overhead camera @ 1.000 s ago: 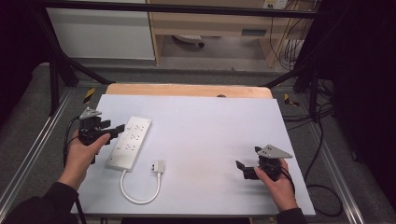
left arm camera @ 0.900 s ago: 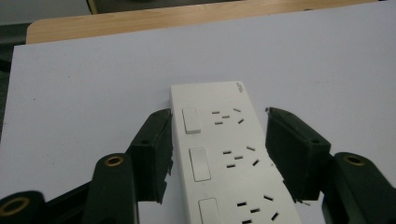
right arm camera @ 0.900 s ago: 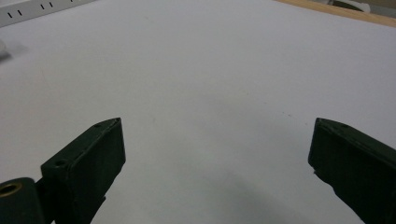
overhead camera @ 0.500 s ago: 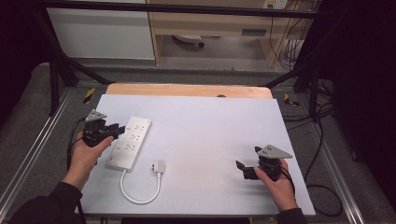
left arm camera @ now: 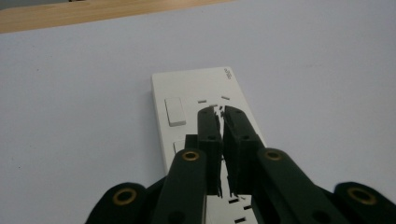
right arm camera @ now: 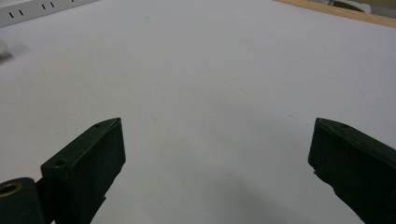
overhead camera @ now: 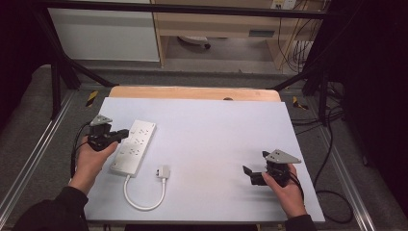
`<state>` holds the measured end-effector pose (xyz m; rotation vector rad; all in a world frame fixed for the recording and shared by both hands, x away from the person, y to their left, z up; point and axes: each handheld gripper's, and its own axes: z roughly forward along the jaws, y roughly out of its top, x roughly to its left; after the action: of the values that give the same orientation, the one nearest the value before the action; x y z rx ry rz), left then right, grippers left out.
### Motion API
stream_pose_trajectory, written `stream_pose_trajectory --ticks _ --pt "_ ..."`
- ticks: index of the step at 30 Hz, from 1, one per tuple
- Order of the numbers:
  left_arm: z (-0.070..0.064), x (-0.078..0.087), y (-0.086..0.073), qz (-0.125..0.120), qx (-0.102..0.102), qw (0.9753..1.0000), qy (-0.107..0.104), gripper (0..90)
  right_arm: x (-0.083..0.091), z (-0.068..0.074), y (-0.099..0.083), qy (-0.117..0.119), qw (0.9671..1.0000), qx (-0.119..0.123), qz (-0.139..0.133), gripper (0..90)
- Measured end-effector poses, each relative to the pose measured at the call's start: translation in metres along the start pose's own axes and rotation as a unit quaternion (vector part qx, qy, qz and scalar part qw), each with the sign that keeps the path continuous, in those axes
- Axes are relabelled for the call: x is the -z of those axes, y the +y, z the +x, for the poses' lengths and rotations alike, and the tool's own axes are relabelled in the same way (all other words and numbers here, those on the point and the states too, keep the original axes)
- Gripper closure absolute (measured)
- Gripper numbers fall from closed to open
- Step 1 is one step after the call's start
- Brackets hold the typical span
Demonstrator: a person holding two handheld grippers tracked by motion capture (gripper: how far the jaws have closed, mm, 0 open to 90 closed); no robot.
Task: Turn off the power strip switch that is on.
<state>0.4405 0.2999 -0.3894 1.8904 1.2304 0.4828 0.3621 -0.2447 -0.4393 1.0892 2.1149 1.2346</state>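
The left gripper (overhead camera: 124,134) has moved since a second ago — it has slid a bit toward the person and now hangs over the near-left edge of the power strip (overhead camera: 134,146). The right gripper (overhead camera: 250,174) has stayed where it was, low on the right side of the desk (overhead camera: 216,130), well apart from the strip. The strip, its white cord (overhead camera: 142,195) and its plug (overhead camera: 162,172) lie as they did before.

The left gripper view shows things the high view cannot. There the jaws of the left gripper (left arm camera: 222,112) stand almost shut, with just a thin slit between them and nothing held, right above the power strip (left arm camera: 196,93). You can see a white switch (left arm camera: 174,111) and small slots on the strip's top. In the right gripper view the jaws of the right gripper (right arm camera: 215,144) are wide open and hold nothing, with bare desk (right arm camera: 210,70) between them, and one edge of the power strip (right arm camera: 42,10) peeks in at the top left corner.

The strip lies flat on the left part of the desk. Its long side runs from near the person up toward the far edge, leaning a little to the right. The cord comes out of the near end, curls round in a loop — and the plug lies just beside the strip's near right corner.
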Motion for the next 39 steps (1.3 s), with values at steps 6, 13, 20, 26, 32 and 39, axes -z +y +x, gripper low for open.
stream_pose_trajectory --ticks 6,13,20,26,32,39 --pt "0.006 -0.005 -0.001 0.005 0.01 0.9999 0.001 87.7 0.0 0.0 0.0 0.0 1.0 0.0 0.0 4.4" --pt "0.009 -0.011 -0.003 0.011 0.015 0.9998 0.001 89.0 0.0 0.001 0.0 0.002 1.0 0.001 0.002 4.4" --pt "0.015 -0.02 -0.005 0.022 0.023 0.9995 0.004 89.8 0.0 0.0 0.0 0.002 1.0 0.001 0.002 4.3" --pt "0.016 -0.026 -0.006 0.03 0.023 0.9993 0.003 89.9 0.0 0.001 0.0 0.004 1.0 -0.001 0.002 4.3" --pt "0.015 -0.032 -0.007 0.037 0.023 0.999 0.001 89.9 0.0 0.0 0.0 0.003 1.0 0.0 0.002 4.3" --pt "0.016 -0.039 -0.008 0.043 0.023 0.9988 0.004 89.9 0.001 0.0 0.0 0.006 1.0 -0.003 0.0 4.2"
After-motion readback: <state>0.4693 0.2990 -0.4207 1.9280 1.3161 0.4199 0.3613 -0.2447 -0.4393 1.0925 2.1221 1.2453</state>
